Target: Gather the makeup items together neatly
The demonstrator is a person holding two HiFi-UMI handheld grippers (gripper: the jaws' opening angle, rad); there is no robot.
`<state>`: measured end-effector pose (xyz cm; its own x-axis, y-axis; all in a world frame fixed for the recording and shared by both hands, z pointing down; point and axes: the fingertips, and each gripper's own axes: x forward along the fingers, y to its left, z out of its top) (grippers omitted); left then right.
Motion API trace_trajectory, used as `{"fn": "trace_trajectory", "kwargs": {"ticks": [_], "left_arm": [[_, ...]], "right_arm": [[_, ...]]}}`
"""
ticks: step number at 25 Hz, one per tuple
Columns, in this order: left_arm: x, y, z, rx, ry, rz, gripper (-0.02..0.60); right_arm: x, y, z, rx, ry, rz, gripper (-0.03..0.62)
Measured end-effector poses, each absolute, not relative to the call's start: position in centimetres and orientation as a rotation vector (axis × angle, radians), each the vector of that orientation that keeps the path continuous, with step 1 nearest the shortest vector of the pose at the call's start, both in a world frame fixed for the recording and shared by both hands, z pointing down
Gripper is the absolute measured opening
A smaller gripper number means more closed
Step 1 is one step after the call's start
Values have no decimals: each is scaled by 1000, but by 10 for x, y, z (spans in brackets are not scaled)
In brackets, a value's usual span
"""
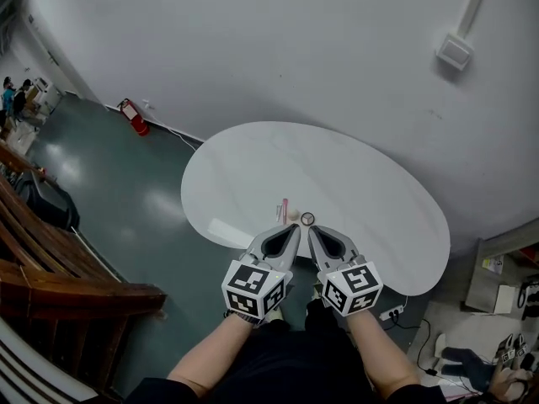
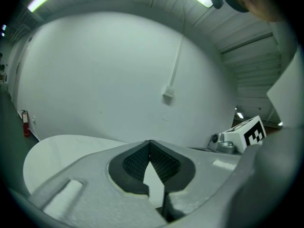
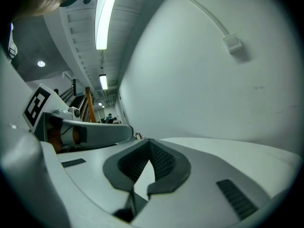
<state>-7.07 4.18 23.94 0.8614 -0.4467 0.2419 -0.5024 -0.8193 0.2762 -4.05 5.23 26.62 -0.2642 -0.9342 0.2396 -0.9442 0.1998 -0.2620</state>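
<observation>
Hovering: left gripper (image 1: 289, 232) and right gripper (image 1: 315, 234), side by side over the near edge of the table (image 1: 370, 192)
Fingers: both pairs pressed together, nothing between
Makeup items (image 1: 285, 209): clustered on table, just beyond the tips

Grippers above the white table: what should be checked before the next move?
1. Left gripper empty: ok, jaws shut on nothing.
2. Right gripper empty: ok, shut likewise.
3. Makeup in sight: ok, pink tube and round item lie near the near edge of the white table.
4. Items neatly gathered: cannot tell, too small.
5. Jaws open for picking: not ok.
</observation>
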Motion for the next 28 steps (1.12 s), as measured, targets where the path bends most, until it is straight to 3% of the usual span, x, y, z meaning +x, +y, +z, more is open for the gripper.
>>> {"fn": "trace_trajectory", "kwargs": {"ticks": [28], "left_arm": [[-91, 34, 191, 2778, -655, 143, 9]], "right_arm": [[-50, 52, 206, 1997, -2380, 377, 12]]}}
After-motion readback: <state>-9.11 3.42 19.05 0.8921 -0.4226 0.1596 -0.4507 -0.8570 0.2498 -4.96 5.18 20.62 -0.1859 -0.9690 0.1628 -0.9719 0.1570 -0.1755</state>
